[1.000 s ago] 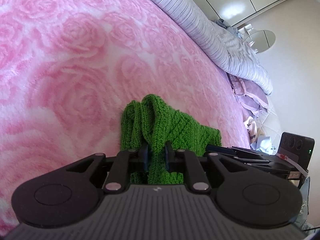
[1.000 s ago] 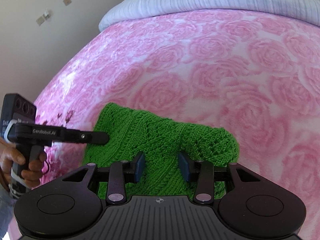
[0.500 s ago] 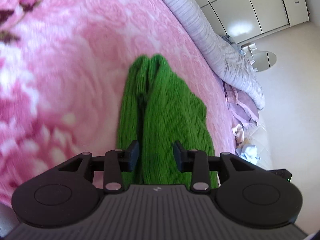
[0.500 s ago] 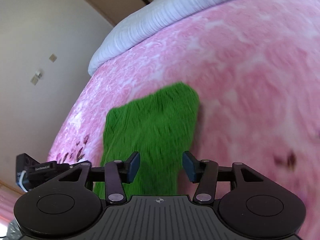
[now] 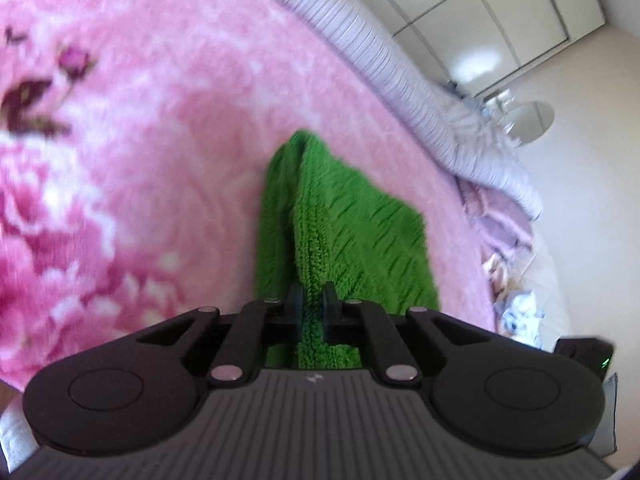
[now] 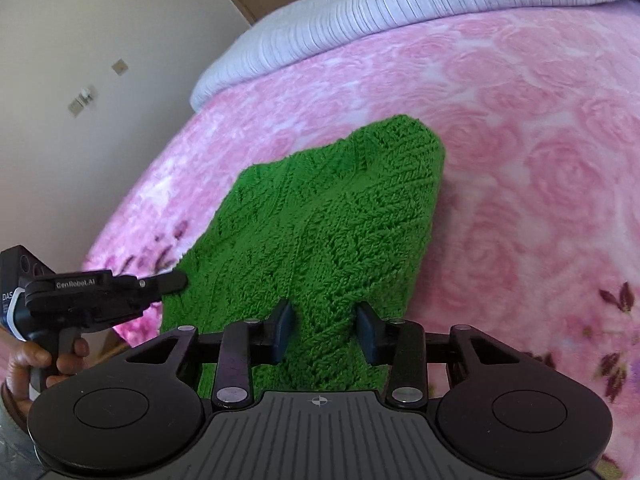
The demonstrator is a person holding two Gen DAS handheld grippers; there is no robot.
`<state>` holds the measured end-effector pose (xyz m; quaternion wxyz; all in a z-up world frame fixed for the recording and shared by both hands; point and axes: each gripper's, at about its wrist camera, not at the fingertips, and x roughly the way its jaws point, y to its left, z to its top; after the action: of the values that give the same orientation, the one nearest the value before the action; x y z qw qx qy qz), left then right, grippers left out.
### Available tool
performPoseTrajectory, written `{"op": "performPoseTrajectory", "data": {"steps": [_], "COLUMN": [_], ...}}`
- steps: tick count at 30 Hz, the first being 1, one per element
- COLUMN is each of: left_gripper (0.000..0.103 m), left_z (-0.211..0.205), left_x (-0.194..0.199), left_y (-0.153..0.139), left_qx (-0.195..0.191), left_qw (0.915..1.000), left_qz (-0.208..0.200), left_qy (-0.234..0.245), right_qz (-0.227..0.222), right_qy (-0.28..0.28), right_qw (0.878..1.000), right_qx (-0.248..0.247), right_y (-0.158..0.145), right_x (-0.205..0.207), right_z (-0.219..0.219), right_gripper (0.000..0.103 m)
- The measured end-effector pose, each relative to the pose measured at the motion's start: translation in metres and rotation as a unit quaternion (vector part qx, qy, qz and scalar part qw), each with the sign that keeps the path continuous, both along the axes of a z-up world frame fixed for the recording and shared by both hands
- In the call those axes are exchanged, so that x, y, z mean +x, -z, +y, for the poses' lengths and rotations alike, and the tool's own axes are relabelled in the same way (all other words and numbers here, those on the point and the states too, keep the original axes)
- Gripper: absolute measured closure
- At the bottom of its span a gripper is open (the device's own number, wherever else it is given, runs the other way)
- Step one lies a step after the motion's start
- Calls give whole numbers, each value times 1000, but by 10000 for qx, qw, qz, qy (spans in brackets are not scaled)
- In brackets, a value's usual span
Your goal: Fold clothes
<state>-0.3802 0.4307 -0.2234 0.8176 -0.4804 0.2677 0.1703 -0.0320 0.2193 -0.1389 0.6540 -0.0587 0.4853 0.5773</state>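
Closest to us, our left gripper [image 5: 311, 300] has its jaws drawn narrow on a doubled edge of the green knitted garment [image 6: 320, 220], pinching the fold where two layers meet. Our right gripper [image 6: 324, 330] sits at the garment's near edge with its jaws wide, the knit lying between them but not clamped. From the right wrist view the left gripper reaches in level from the side, held in a hand [image 6: 36, 364] on its grip, with its tip at the garment's left border.

Beyond the grippers, the garment lies on the pink rose blanket [image 6: 540, 160] of the bed, already doubled into a narrow wedge that tapers away from us. We judge a fold to be in hand: one edge gripped, the other side free. Whichever way the next move goes, it calls for the right jaws to close on the near edge so both corners travel together and the layers stay aligned.

Farther off lie a striped grey quilt [image 6: 400, 12] and the wardrobe doors [image 5: 500, 4].
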Motion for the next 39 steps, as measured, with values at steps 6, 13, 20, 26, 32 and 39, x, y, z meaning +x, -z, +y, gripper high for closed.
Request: {"op": "performPoseTrajectory", "data": {"steps": [6, 13, 20, 26, 32, 39], "left_gripper": [97, 93, 77, 98, 97, 94], "left_z": [-3, -13, -47, -57, -66, -80], "left_x": [0, -11, -31, -32, -33, -31], "left_y": [23, 3, 10, 4, 2, -9], "left_qx": [-203, -60, -709, -260, 323, 719], "left_qw": [9997, 9999, 9973, 9996, 9986, 9951], "left_qz": [33, 146, -171, 25, 395, 646], "left_qy": [-137, -43, 129, 82, 135, 184], "right_qz": [-375, -248, -172, -647, -1362, -1334], "right_qy": [-119, 16, -130, -158, 1, 348], "right_qw": [9991, 9997, 9995, 9967, 9859, 9857], "right_qx": [-181, -83, -228, -454, -969, -971], "right_y": [3, -10, -22, -27, -12, -16], "right_x": [-16, -14, -36, -65, -97, -93], "right_z": [3, -15, -32, -23, -5, -15], "right_gripper": [64, 64, 64, 65, 65, 64]}}
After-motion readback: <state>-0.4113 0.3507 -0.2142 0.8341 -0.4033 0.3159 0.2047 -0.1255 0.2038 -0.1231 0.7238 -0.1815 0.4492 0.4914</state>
